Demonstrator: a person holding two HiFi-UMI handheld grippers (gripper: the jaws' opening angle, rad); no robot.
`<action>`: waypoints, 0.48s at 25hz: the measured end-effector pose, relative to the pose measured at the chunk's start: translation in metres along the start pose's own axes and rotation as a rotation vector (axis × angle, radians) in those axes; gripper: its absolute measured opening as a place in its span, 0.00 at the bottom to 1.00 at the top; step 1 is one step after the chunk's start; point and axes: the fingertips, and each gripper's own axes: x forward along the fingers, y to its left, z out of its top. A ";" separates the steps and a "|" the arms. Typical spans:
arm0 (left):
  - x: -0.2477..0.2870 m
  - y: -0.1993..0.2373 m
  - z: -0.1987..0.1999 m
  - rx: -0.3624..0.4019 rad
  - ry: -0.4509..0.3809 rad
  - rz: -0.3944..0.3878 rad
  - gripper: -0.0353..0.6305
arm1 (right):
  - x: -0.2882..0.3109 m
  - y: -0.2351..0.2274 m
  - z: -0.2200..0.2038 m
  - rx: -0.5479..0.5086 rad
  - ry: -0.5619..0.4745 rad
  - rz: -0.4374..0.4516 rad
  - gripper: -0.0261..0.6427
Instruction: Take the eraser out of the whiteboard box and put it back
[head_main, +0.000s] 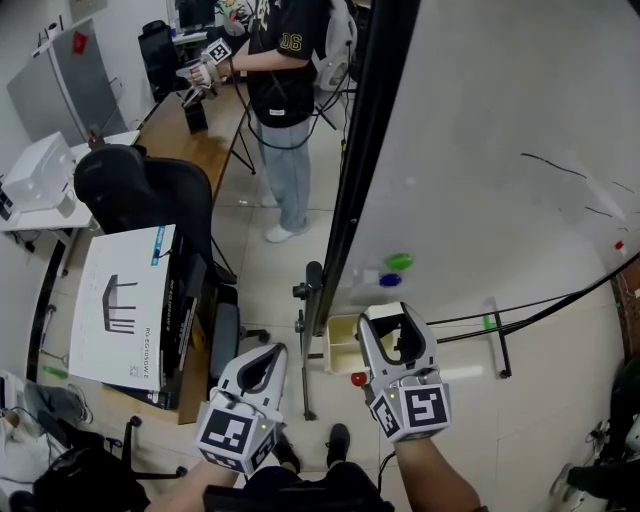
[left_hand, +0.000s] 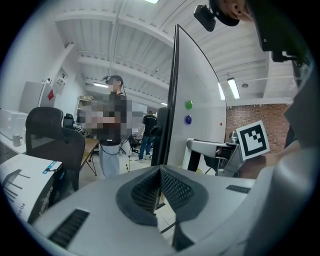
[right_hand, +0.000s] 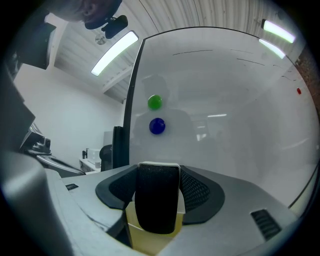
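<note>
- Eraser: black felt, white backing, clamped upright in right gripper, lower end over the open top of the whiteboard box.
- Whiteboard box: pale yellow, mounted by the lower edge of whiteboard; contact with eraser not determinable, interior contents not discernible.
- Left gripper: jaws together, gripping nothing, left of the box.
- Green magnet and blue magnet: on whiteboard above the box.
</note>
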 end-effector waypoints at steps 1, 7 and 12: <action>0.001 0.001 -0.001 -0.002 -0.004 0.000 0.08 | 0.001 0.000 -0.004 0.004 0.011 -0.002 0.46; 0.005 0.004 -0.003 -0.002 0.004 -0.003 0.08 | 0.003 0.000 -0.032 0.016 0.081 -0.019 0.46; 0.007 0.005 -0.003 -0.002 0.005 -0.015 0.08 | 0.006 0.000 -0.049 -0.008 0.162 -0.028 0.46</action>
